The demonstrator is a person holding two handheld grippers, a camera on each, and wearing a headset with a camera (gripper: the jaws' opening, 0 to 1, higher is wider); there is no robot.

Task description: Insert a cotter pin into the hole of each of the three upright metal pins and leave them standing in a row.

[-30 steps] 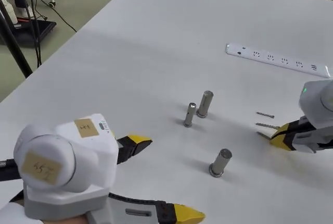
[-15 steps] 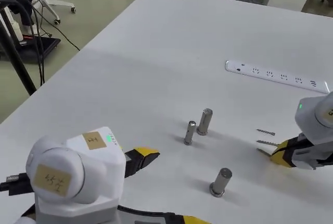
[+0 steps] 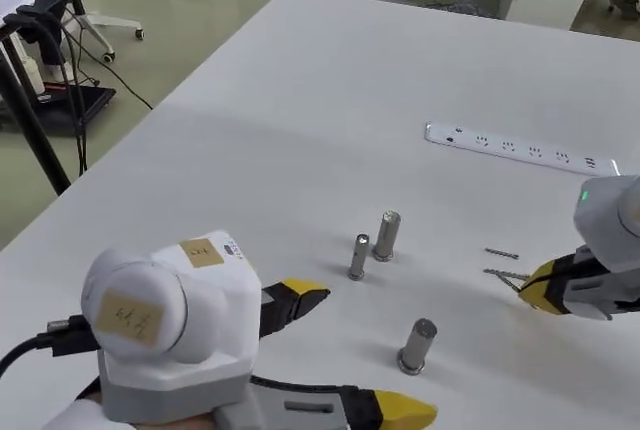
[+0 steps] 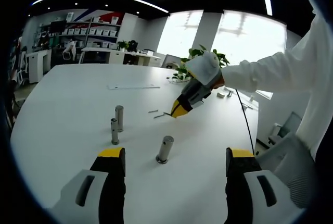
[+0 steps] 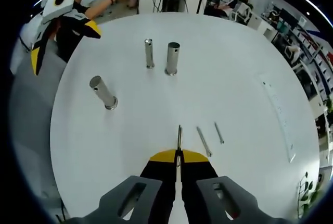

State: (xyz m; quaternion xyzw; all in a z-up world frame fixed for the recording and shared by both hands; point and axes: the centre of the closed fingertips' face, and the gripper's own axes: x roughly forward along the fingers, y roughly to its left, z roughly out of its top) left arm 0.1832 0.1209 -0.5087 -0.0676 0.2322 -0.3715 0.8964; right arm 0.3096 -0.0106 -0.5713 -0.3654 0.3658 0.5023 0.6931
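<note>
Right gripper view: the right gripper (image 5: 178, 156) is clamped on a cotter pin (image 5: 179, 136), which projects ahead of its tips. The left gripper (image 4: 174, 152) stands wide open, with the three metal pins (image 4: 119, 118) ahead of it. The cotter pin no longer lies loose at the right tips as it did a second ago.

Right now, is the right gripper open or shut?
Shut: the right gripper has its yellow jaws closed on a cotter pin, which sticks out ahead of them.

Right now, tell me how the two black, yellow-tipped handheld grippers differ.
The left gripper stands wide open and empty; the right gripper is shut on a thin metal cotter pin. The left gripper points at a thick upright steel pin; the right gripper's tips sit beside two loose cotter pins. Both have black jaws with yellow tips.
</note>
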